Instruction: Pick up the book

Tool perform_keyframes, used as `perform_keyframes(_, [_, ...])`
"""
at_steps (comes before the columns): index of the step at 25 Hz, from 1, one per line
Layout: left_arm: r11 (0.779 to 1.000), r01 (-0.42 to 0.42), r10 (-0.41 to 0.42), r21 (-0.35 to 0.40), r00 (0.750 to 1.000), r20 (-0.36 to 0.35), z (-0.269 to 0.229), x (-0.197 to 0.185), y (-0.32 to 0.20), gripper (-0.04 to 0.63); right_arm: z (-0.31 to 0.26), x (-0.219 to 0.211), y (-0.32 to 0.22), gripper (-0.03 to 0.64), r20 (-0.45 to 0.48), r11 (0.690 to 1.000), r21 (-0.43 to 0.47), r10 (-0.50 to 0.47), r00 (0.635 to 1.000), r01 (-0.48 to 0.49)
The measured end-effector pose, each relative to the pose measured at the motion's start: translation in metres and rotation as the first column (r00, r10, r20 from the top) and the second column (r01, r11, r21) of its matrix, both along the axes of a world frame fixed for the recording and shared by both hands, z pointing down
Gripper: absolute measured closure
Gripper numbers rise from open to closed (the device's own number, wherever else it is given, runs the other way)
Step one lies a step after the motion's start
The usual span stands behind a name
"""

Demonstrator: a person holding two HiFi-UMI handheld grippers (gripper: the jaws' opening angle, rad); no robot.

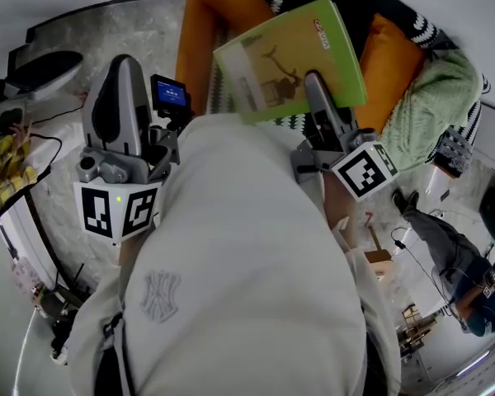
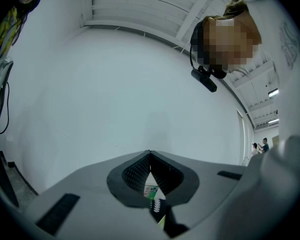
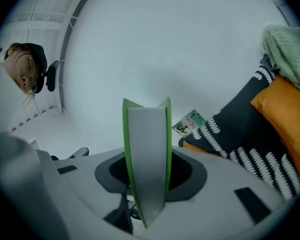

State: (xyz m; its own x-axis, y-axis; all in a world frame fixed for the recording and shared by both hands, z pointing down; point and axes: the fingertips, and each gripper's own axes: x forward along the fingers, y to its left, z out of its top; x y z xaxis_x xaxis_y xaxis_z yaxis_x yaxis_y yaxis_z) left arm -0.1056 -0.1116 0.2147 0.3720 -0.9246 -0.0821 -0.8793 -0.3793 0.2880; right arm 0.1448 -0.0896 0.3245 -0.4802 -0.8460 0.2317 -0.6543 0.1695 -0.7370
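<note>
The book [image 1: 289, 52] has a green cover with a pale picture on it. It is held up in the air in front of the sofa, tilted, with my right gripper [image 1: 313, 85] shut on its lower edge. In the right gripper view the book [image 3: 146, 144] stands edge-on, its grey page block and green covers pinched in my right gripper [image 3: 146, 160]. My left gripper [image 1: 122, 68] is raised at the left, apart from the book. In the left gripper view the left gripper [image 2: 150, 154] has its tips together and nothing between them.
A sofa with orange cushions [image 1: 202, 31], a black-and-white patterned cover [image 3: 240, 129] and a green knitted blanket [image 1: 437, 97] lies ahead. A small booklet [image 3: 189, 122] rests on the sofa. A white wall fills both gripper views. People [image 1: 454, 262] are at the right, a yellow cloth [image 1: 4, 172] at the left.
</note>
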Motion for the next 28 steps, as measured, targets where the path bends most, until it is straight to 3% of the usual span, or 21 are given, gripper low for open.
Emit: perform_keyframes(28, [0.998,-0.051,0.051,-0.032,0.999,-0.003,0.008,0.010,-0.007,0.584,0.005,-0.001,0.007,0.469,0.011,1.000,-0.027,0.016,1.000,-0.016])
